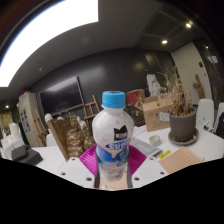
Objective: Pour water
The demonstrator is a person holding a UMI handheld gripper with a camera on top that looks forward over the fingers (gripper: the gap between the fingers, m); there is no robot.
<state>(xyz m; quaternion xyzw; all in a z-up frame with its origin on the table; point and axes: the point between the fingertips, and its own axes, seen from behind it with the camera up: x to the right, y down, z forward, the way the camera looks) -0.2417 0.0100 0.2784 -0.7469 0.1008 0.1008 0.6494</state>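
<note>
Office table, tongs [115,180] gripping bottle [114,135]

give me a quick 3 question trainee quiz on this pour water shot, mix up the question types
1. True or false: the blue cap is on the water bottle.
2. Multiple choice: where does the bottle stand relative to the claw? A) far beyond it, by the cardboard box B) close in, between the fingers C) lying flat on the white table
3. Fill in: the dark pot beyond the bottle holds a dried ____.

Key: 1 true; 2 B; 3 plant. Whether the pink pads press on the bottle cannot be seen.
</note>
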